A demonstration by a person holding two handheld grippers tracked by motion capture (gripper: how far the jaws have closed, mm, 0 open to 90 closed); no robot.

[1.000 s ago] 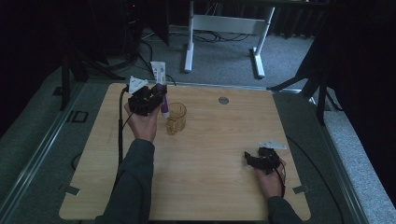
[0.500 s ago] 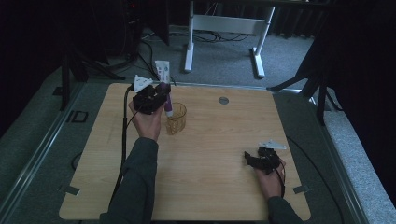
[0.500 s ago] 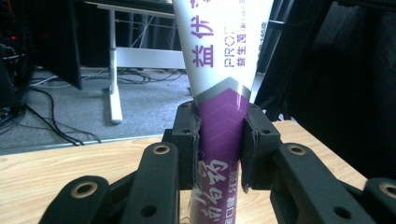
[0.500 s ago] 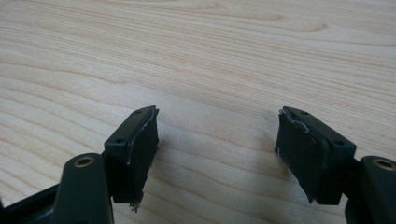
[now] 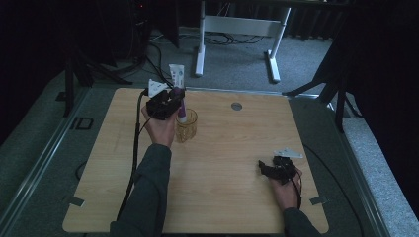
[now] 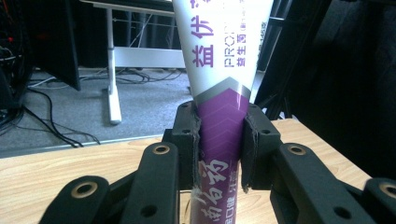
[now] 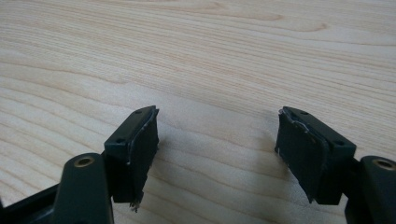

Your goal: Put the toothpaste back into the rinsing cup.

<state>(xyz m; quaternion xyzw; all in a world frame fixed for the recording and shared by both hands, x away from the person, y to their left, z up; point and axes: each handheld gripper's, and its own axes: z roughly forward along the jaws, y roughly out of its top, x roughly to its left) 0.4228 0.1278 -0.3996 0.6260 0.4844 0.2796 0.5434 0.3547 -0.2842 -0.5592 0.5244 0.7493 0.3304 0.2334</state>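
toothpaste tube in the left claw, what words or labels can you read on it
"益" and part of a second character, large purple print on the white part of the toothpaste tube
"PRO", cut off, with small lines beside it too blurred to read
White brush-style characters on the purple part between the left claw jaws: not legible
High view: tube print too small

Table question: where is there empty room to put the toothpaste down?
The wooden table is bare between the glass cup and the right gripper, and along the far right beyond the metal disc. It's crowded only around the left gripper, which holds the toothpaste tube over the cup.
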